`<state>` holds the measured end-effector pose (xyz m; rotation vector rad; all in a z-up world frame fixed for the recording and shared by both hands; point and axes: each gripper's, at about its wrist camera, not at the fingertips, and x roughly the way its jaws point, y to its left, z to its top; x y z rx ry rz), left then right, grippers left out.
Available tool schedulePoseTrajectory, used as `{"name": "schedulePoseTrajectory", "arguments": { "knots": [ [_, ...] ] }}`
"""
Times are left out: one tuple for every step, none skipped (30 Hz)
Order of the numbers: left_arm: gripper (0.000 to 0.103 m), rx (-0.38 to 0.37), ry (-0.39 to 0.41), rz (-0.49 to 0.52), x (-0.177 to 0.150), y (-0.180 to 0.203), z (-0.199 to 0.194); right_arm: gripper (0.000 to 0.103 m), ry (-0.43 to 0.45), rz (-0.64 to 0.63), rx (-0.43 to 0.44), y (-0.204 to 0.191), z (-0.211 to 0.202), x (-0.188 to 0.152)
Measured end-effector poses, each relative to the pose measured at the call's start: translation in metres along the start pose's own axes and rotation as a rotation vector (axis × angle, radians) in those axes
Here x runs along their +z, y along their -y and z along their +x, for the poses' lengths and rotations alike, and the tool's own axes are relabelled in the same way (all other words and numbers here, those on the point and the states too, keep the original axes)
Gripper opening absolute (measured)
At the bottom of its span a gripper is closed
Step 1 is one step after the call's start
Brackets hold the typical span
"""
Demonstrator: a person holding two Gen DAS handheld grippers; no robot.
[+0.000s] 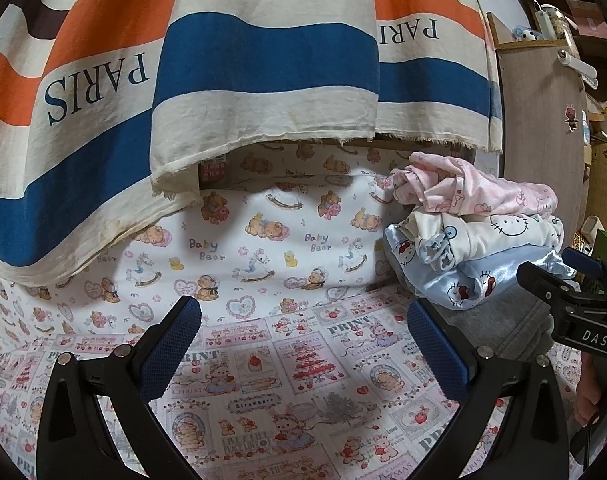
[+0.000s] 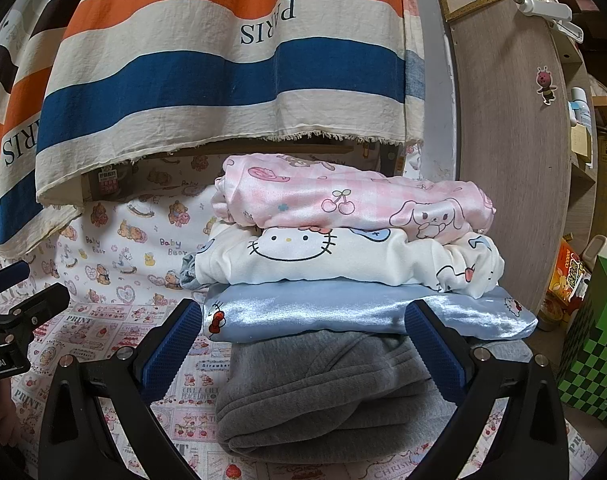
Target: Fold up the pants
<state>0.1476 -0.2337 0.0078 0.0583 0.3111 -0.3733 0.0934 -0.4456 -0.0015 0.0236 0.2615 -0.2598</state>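
Closest in on the right wrist view, the right gripper has its jaws spread wide, gripping nothing, with the blue pads either side of the near end of a folded stack. Between those fingers lie the grey pants, folded and flat on the printed cloth, forming the bottom layer of the pile. On top of them sits a shiny light-blue garment, then a white one with a cat face, then a pink one with cherries and a dog crowning the stack.

Over on the left wrist view, the left gripper is also wide open and empty, hovering above the bare patchwork print, well to the left of the pile. From there the stack shows at the right, the grey pants just a sliver under the blue layer, and the right gripper pokes in at the right edge with "DAS" on its body.

Further back, the print changes to a baby bear sheet. Behind it hangs a striped curtain in orange, blue and cream, lettered "PARIS" upside down. At far right stands a wooden panel with a small cartoon sticker.
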Motion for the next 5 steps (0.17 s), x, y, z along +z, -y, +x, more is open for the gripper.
{"name": "schedulePoseTrajectory", "arguments": {
  "knots": [
    [0.102, 0.0, -0.002, 0.0, 0.0002, -0.0002, 0.0004, 0.102, -0.001, 0.0, 0.001, -0.0005, -0.0003, -0.0005],
    [0.102, 0.0, -0.001, -0.001, 0.0001, -0.0002, 0.0003, 0.102, -0.002, 0.001, 0.0, -0.0002, -0.0002, -0.0003],
    [0.102, 0.0, -0.001, -0.001, 0.0, -0.0002, -0.0003, 0.102, -0.002, 0.001, -0.001, 0.0, 0.0001, 0.0],
    [0.102, 0.0, -0.001, -0.001, 0.0002, -0.0002, 0.0003, 0.102, -0.006, 0.003, -0.001, -0.0002, 0.0004, -0.0005],
    [0.102, 0.0, -0.001, -0.001, 0.0001, -0.0002, 0.0002, 0.102, -0.009, 0.005, -0.001, -0.0002, 0.0007, -0.0011]
  ]
}}
